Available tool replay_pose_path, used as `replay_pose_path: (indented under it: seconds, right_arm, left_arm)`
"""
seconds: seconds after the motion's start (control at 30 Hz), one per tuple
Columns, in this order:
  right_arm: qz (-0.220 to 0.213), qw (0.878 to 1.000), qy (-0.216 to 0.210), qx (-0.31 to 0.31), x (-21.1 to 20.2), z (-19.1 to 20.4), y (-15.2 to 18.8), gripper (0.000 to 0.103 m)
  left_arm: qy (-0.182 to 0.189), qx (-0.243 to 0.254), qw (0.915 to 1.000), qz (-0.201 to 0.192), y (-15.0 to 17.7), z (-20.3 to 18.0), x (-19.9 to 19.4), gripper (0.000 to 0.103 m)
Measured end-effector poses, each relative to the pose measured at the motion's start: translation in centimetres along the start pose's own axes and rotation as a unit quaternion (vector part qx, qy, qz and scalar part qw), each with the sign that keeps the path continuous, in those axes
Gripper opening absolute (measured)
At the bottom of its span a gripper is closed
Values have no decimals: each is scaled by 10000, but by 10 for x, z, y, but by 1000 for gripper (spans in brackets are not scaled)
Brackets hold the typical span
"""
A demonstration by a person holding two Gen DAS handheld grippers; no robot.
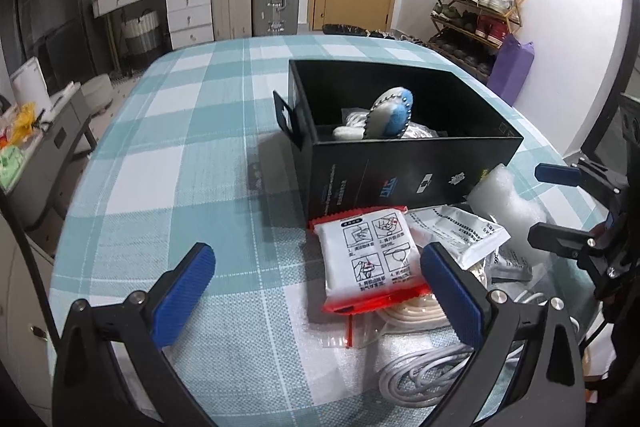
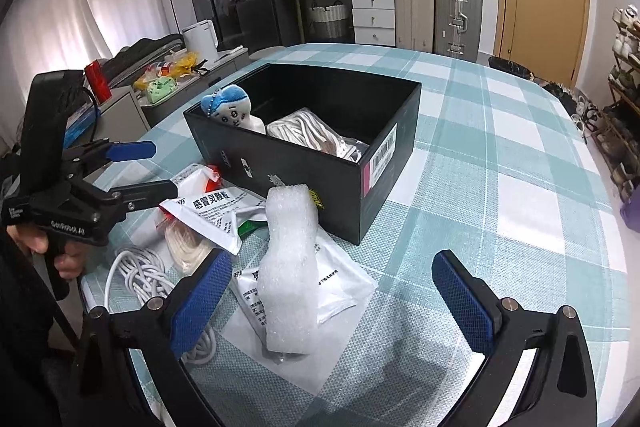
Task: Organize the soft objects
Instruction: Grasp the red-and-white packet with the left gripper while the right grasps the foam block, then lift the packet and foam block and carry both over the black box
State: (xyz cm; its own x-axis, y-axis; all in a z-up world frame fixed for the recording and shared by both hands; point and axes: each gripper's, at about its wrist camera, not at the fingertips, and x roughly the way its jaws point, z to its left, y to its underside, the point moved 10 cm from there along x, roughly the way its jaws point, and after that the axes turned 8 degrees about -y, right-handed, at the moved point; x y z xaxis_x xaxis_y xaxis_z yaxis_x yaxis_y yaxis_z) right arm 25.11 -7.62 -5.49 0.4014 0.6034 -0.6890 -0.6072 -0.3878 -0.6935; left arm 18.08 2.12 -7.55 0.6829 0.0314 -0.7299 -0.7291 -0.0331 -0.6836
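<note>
So the black box [image 2: 320, 163] sits in the middle of the checked table [image 2: 500, 155] with its top off, ready to take soft things. Two are already inside: a small blue and white plush [image 2: 232, 109] leans at the box's 9 o'clock end, and a bag of white rope [image 2: 308, 135] lies beside it, toward 3 o'clock. I think the box is where everything soft should end up.

The rest waits in a heap on the table at the box's 6 o'clock side, close to the person. A long roll of bubble wrap [image 2: 290, 267] lies on some flat white packets [image 2: 340, 283], with its far end touching the box wall. At 9 o'clock from it lies a white cable [image 2: 140, 275] in loops. A red-edged packet [image 1: 370, 259] rests just by the box too.

The left gripper [image 1: 316, 287] hangs low over the heap with its blue pads spread wide. The red-edged packet lies between them, but nothing is pinched. A hand [image 2: 66, 259] holds its handle.

The right gripper [image 2: 332, 299] also stands wide and holds nothing. It points at the box, with the bubble wrap between its pads, nearer the left pad. That looks like its next pick.
</note>
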Motion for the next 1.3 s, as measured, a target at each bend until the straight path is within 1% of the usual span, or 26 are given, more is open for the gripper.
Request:
replay_pose_path:
  seconds: [0.17,0.27,0.3,0.33,0.4,0.5,0.57,0.63,0.7,0.77,0.8,0.83,0.87,0.9,0.93,0.97,1.03,1.07,1.13,1.3]
  right_arm:
    - [42,10000,-48,-57,1,2,2,101]
    - [64,9999,-58,-86,2,3,3,97]
    - [69,9999,-69,-97,2,4,3,94]
    - [73,9999,-80,-120,3,5,4,89]
    - [132,9997,-109,-168,5,8,5,81]
    - [147,9996,-142,-196,6,10,5,80]
    - [145,9995,-172,-219,6,12,5,78]
    - [150,9994,-194,-235,6,13,5,77]
    - [158,9994,-219,-239,6,14,6,74]
    - [183,9992,-242,-248,6,14,7,70]
    - [186,9992,-254,-254,6,15,7,67]
    - [201,9991,-270,-257,7,15,8,61]
    - [227,9990,-292,-268,8,16,8,57]
    - [242,9989,-297,-278,8,17,9,51]
    - [259,9988,-299,-285,9,17,9,49]
    - [258,9988,-307,-280,9,17,9,47]
    - [276,9987,-336,-278,10,18,9,37]
    - [280,9986,-341,-298,10,18,9,34]
    - [292,9984,-350,-336,10,19,10,23]
    - [272,9978,-415,-440,8,24,10,23]
  left_arm:
    - [84,-85,9999,20,0,-2,1,103]
    - [73,-28,10000,28,1,-6,2,103]
    - [65,-2,10000,34,2,-8,2,102]
    - [54,14,10000,50,2,-9,3,102]
    - [71,12,9999,73,3,-11,3,102]
    - [122,16,9999,85,4,-12,3,99]
    - [147,6,9998,105,4,-13,3,96]
    - [197,8,9997,133,5,-14,3,89]
    - [260,4,9995,188,7,-16,4,85]
    - [319,2,9992,245,10,-18,5,76]
    - [355,-6,9990,267,10,-18,5,69]
    - [400,-14,9988,292,11,-19,5,61]
    - [432,-16,9986,304,11,-20,5,59]
    - [432,-5,9986,289,11,-20,4,54]
    - [427,-2,9987,269,10,-20,4,51]
    - [416,-5,9988,254,10,-20,3,49]
    - [435,-27,9988,229,9,-19,1,47]
    - [440,-35,9988,214,9,-18,0,46]
    - [439,-36,9988,191,8,-17,-1,46]
    - [455,-9,9989,58,3,-17,-10,46]
